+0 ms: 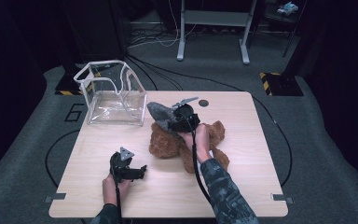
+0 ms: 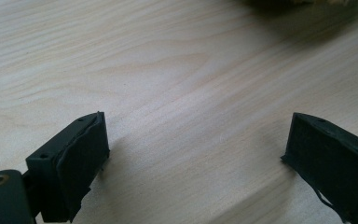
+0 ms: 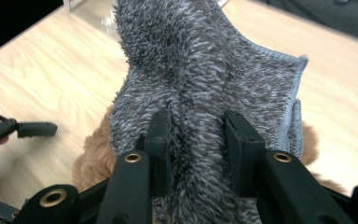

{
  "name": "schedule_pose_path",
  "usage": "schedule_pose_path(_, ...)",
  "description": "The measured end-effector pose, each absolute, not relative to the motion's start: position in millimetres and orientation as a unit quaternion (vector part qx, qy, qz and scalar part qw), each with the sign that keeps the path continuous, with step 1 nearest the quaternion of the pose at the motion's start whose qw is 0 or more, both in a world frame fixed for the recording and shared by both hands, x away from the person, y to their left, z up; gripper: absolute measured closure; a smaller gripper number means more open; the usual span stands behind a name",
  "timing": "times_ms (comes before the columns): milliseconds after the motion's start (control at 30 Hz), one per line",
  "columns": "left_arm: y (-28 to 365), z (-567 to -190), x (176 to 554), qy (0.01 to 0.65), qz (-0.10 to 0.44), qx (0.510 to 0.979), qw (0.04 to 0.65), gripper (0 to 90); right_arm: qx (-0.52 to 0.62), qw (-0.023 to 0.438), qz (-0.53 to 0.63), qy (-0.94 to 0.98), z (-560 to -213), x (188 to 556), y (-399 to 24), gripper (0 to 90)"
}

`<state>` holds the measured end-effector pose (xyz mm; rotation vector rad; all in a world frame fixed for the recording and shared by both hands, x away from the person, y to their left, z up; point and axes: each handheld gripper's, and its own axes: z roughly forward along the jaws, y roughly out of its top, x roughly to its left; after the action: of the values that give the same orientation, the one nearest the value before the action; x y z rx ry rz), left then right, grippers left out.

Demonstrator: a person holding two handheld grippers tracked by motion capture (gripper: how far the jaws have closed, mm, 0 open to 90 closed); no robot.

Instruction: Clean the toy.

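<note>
- Right tongs: jaws clamped on a bunched fold of grey fuzzy cloth; pads press it from both sides, so they're part closed w/ fabric filling the gap. Stitched hem of cloth shows at one edge in right gripper view.
- In high view right tongs sit above the worktop's middle, toward the far edge, pointing away from the person; grey cloth hangs out ahead of them, lifted off the surface.
- Right hand grips the tongs' body from behind; camo sleeve comes in from the near edge, cable trailing along it.
- Left tongs: jaws wide apart, nothing between, just bare wood under them.
- In high view left tongs rest low over the near-left part of the worktop, well apart from the cloth, left hand behind them at the near edge. They also show small at the side of the right gripper view.
- Brown teddy bear lies on the worktop's middle, directly under and just behind the grey cloth; cloth's lower part overlaps its top, can't tell if touching.
- Clear plastic bag w/ white trim stands open at the far-left corner, just beside the cloth's tip, not touching.
- Worktop: light wood, small dark round hole near the far edge.
</note>
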<state>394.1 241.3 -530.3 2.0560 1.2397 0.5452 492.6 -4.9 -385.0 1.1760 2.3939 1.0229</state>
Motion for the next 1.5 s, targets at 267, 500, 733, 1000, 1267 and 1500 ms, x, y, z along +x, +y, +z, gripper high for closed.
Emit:
schedule_pose_path(267, 241, -530, 394, 0.475, 0.206, 0.788, 0.333, 5.8, 0.387, 0.130, 0.357, 0.840, -386, 477, -2, 65.8)
schedule_pose_path(500, 241, -530, 394, 0.474, 0.206, 0.788, 0.333, 5.8, 0.365, 0.122, 0.359, 0.850, -393, 455, -5, 65.9)
schedule_pose_path(733, 242, -530, 394, 0.472, 0.208, 0.790, 0.331, 5.8, 0.350, 0.109, 0.352, 0.862, -414, 433, -4, 66.2)
schedule_pose_path(1000, 241, -530, 394, 0.477, 0.209, 0.785, 0.336, 5.8, 0.350, 0.080, 0.340, 0.869, -444, 421, 0, 66.7)
schedule_pose_path(1267, 242, -530, 394, 0.471, 0.208, 0.791, 0.330, 5.9, 0.356, 0.048, 0.316, 0.878, -473, 417, 8, 66.7)
schedule_pose_path(1500, 240, -530, 395, 0.479, 0.208, 0.783, 0.338, 6.3, 0.349, 0.055, 0.329, 0.876, -462, 414, 3, 66.6)
